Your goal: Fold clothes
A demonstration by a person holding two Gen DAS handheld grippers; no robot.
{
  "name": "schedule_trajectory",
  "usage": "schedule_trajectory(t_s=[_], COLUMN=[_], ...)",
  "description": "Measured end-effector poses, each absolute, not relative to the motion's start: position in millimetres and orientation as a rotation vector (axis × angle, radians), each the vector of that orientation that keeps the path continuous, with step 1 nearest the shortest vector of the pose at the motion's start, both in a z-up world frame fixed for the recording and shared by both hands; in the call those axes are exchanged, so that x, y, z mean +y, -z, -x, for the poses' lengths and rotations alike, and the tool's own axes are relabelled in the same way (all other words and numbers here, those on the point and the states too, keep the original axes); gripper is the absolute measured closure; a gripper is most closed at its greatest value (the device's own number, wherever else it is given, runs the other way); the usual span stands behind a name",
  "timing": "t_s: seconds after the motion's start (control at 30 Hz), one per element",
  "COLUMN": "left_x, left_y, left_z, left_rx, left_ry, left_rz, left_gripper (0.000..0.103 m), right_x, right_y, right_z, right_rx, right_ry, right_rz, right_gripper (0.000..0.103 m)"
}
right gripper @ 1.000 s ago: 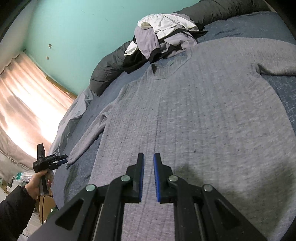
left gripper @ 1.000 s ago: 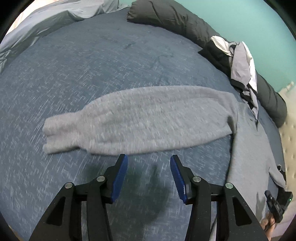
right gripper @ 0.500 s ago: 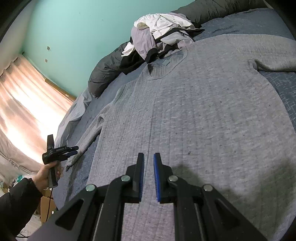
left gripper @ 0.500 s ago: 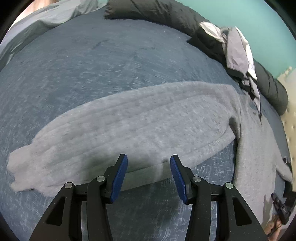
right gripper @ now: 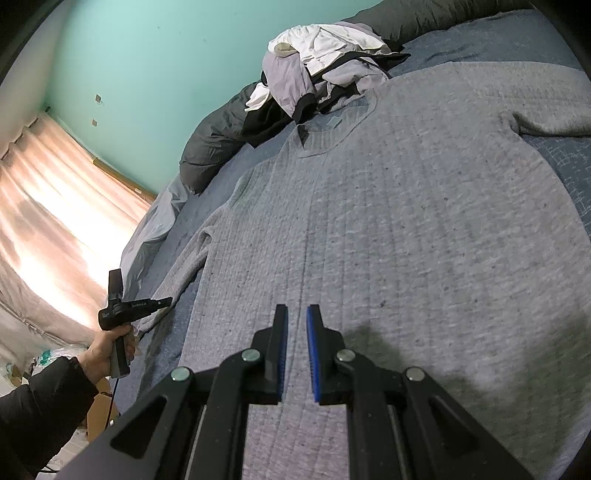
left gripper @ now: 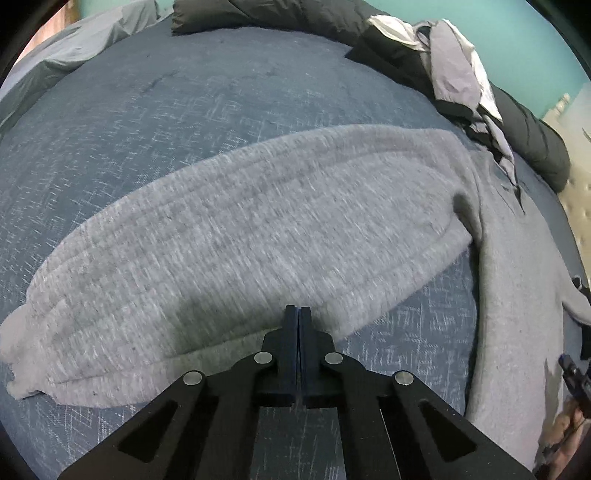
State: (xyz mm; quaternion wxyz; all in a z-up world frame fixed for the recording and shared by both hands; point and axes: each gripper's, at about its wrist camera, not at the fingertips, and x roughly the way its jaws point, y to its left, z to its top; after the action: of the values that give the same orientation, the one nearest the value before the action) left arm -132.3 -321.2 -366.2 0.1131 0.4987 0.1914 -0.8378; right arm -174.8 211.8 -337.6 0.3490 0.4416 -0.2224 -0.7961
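Note:
A grey knit sweater (right gripper: 406,221) lies flat on the blue bedspread (left gripper: 184,92), neck toward the clothes pile. Its left sleeve (left gripper: 240,229) stretches out sideways across the bed. My left gripper (left gripper: 297,308) is shut on the near edge of that sleeve, about midway along it. In the right wrist view the left gripper (right gripper: 168,301) touches the sleeve, held in a person's hand (right gripper: 107,350). My right gripper (right gripper: 296,308) hovers over the sweater's lower body, its blue pads a narrow gap apart with nothing between them.
A pile of white, lilac and black clothes (right gripper: 325,62) lies just beyond the sweater's neck. A dark rolled duvet (left gripper: 295,14) runs along the bed's far edge by the teal wall. A pale curtain (right gripper: 44,229) hangs left of the bed.
My left gripper moved forward onto the sleeve's near edge and went from wide open to shut. The right gripper has barely moved and keeps the same narrow gap.

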Motion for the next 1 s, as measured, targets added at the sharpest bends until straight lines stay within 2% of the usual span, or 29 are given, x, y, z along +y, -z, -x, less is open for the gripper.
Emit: schedule_trajectory(t_s=[0.27, 0.33, 0.37, 0.4, 0.47, 0.57, 0.63, 0.67, 0.7, 0.73, 0.77, 1.0], left_x=[-314, -310, -309, -308, -308, -305, -303, -302, -301, -300, -300, -296], left_y=[356, 353, 351, 351, 352, 363, 367, 368, 370, 371, 372, 359], left_z=[131, 141, 146, 151, 162, 176, 179, 180, 181, 182, 182, 173], left_rx=[0.521, 0.486, 0.469, 0.468, 0.492, 0.473, 0.449, 0.438, 0.428, 0.417, 0.41, 0.391], left_ry=[2.486, 2.487, 2.487, 2.488, 2.493, 2.473, 2.468, 2.467, 2.465, 2.464, 2.465, 2.51], left_rz=[-1.46, -1.452, -1.447, -1.442, -1.428, -1.469, -1.481, -1.482, -1.484, -1.486, -1.491, -1.502], left_gripper=[0.103, 0.099, 0.083, 0.057, 0.041, 0.041, 0.045, 0.058, 0.076, 0.085, 0.099, 0.101], right_x=[213, 213, 214, 214, 214, 215, 215, 215, 215, 215, 215, 212], right_y=[338, 338, 338, 338, 339, 339, 339, 339, 340, 340, 340, 342], right_z=[175, 175, 175, 175, 176, 177, 177, 177, 178, 178, 178, 177], right_rx=[-0.596, -0.598, -0.599, -0.6, -0.602, -0.604, -0.606, -0.607, -0.607, -0.606, -0.606, -0.598], right_ry=[2.059, 2.058, 2.057, 2.057, 2.056, 2.055, 2.054, 2.054, 2.053, 2.053, 2.052, 2.043], right_rz=[-1.144, -1.145, -1.145, -1.145, -1.145, -1.146, -1.147, -1.147, -1.148, -1.149, -1.15, -1.158], right_gripper=[0.092, 0.092, 0.092, 0.092, 0.092, 0.092, 0.092, 0.092, 0.092, 0.092, 0.092, 0.092])
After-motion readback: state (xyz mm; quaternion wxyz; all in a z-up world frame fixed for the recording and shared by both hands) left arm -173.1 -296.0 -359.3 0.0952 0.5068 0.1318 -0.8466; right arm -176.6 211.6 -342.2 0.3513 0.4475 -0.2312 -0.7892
